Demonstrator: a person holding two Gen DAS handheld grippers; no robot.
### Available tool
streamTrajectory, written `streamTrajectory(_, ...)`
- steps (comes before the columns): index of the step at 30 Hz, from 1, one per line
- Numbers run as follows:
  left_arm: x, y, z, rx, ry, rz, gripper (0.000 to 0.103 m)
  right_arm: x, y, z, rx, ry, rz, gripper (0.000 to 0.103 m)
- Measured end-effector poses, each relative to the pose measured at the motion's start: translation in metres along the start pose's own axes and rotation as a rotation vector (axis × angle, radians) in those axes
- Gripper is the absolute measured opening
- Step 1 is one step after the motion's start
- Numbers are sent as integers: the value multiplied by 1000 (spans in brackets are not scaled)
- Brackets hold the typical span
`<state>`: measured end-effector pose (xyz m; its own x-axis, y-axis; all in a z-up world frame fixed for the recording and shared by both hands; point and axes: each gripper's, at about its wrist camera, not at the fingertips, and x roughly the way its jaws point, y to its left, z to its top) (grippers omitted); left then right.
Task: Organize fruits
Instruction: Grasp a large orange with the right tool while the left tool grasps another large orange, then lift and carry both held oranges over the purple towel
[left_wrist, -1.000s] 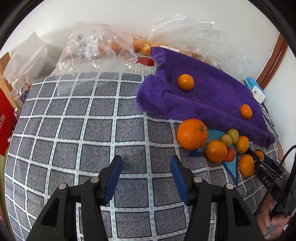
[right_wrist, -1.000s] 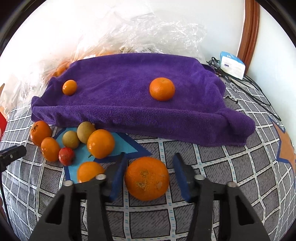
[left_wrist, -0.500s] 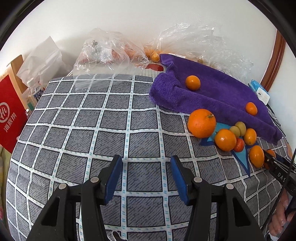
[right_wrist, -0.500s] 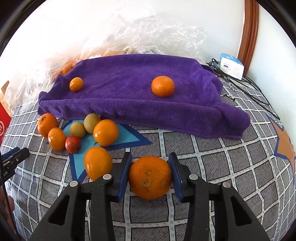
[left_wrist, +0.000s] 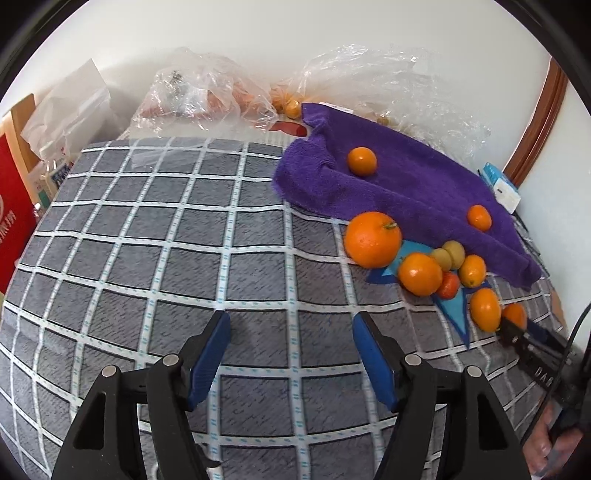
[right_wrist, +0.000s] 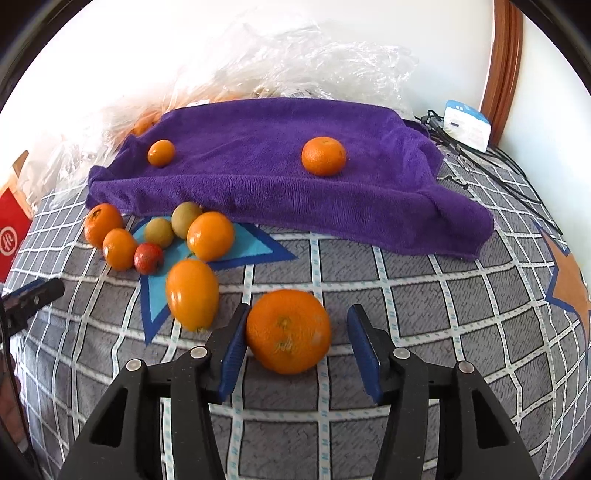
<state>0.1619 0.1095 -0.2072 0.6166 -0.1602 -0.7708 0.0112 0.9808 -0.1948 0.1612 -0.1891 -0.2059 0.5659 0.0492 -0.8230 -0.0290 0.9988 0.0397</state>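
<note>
Your right gripper (right_wrist: 297, 345) had just been opening: the left pad touched or nearly touched the big orange (right_wrist: 288, 331), the right pad stood clear of it, so nothing was gripped. The orange sat on the checked cover (right_wrist: 424, 302), just in front of the loose pile of fruit (right_wrist: 162, 240) and short of the purple towel (right_wrist: 280, 177), where two small oranges (right_wrist: 324, 156) already lay. Your left gripper (left_wrist: 291, 354) had also just been opening, its jaws wide over bare cover with nothing between them.

I judged this a release or regrip in the middle of sorting, most of the fruit being unplaced. The next move called for centring the orange between the pads before closing, since it could roll on the soft cover.

You had open room to the right of the orange and across the towel. The oval orange (right_wrist: 192, 293) crowded the left finger, and cables (right_wrist: 491, 173) ran along the far right edge.
</note>
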Motion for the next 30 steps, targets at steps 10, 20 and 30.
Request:
streamTrajectory(10,17,-36,21,-27,-42,-41,65,-8,-18,-13,-40,-37,-10,42)
streamTrajectory(20,36,-40,32,-52,-93,-45,65,5,-37,4,-3,-53,-4,42)
streamTrajectory(30,39,-47,29,-22,-86,-47,52,4,-40,2,14,-53,5,42)
